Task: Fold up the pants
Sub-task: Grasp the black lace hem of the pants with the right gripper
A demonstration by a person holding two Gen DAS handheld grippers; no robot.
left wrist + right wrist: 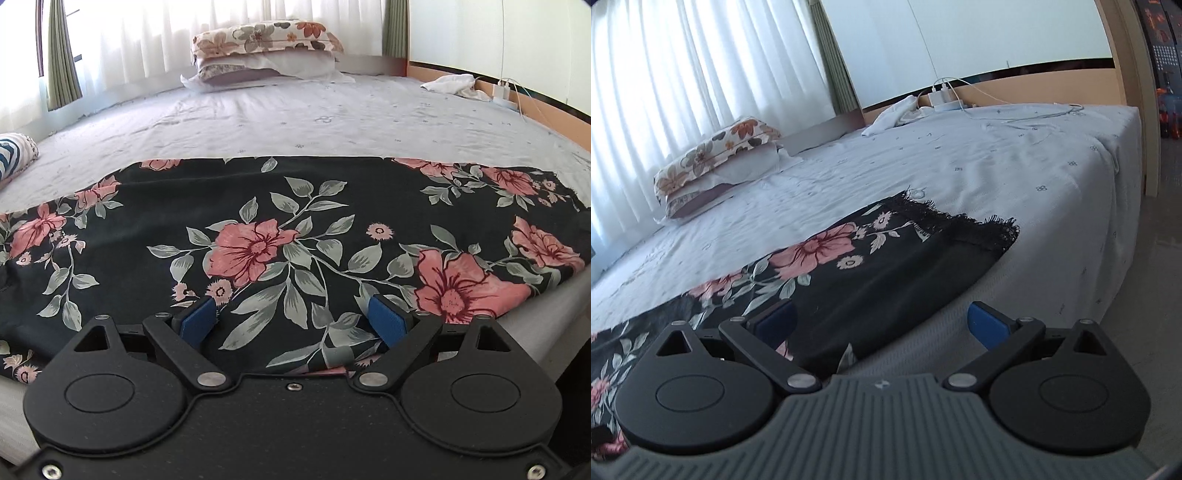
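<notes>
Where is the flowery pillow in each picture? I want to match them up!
Left wrist view: the flowery pillow sits top centre, on a stack at the far end of the bed, in front of the white curtains.
Right wrist view: the same flowery pillow sits at the left, middle height, also on its stack by the curtains.
Shared landmark: the white charger on the wooden headboard ledge, near a crumpled white cloth.
</notes>
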